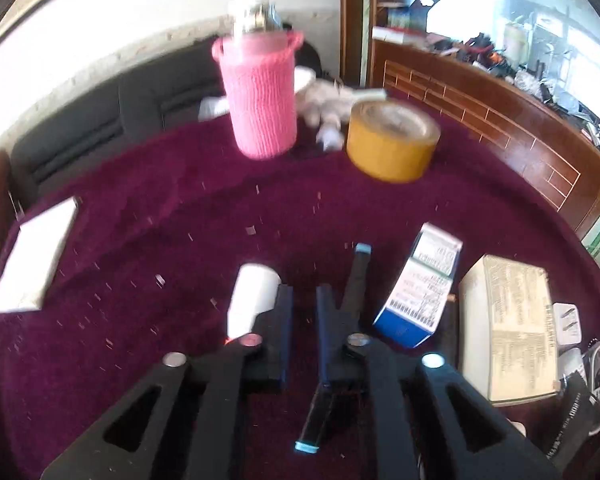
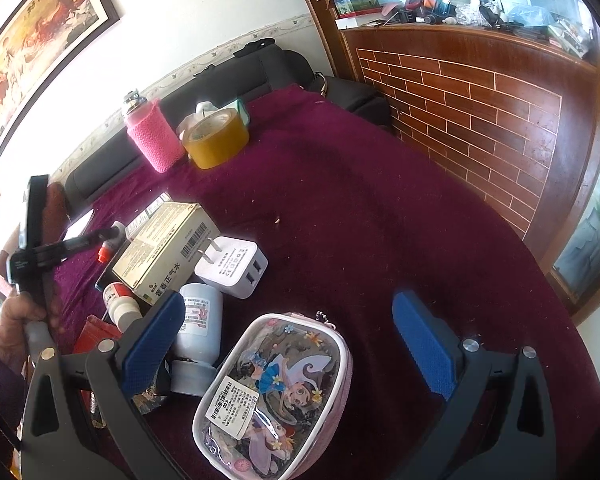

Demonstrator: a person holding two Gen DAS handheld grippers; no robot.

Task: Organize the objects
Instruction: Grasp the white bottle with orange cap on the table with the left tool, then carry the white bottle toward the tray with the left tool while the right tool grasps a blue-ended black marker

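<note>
left tongs [image 1: 304, 312] parted by a narrow gap, only maroon cloth [image 1: 180, 240] showing between the pads, clamped on nothing. underneath, partly hidden by one finger, a black stick [image 1: 358, 276] with pale blue ends, lying on the cloth. just beside the other finger, a small white bottle [image 1: 254, 300] on its side. off to the right, a blue and white carton [image 1: 420, 292] and a beige printed box [image 1: 508, 328], side by side. far back, a pink knit-sleeved flask [image 1: 260, 96] upright, near a roll of tan tape [image 1: 392, 140]; at the left edge, a flat white box [image 1: 36, 256]. right tongs [image 2: 290, 308] spread wide, gripping nothing, straddling a clear cartoon-fairy pouch [image 2: 276, 392], both pads apart from it. close by one blue pad, a white pill bottle [image 2: 200, 320] lying down; beyond it, a white usb charger [image 2: 232, 266] just beside the beige printed box.
</note>
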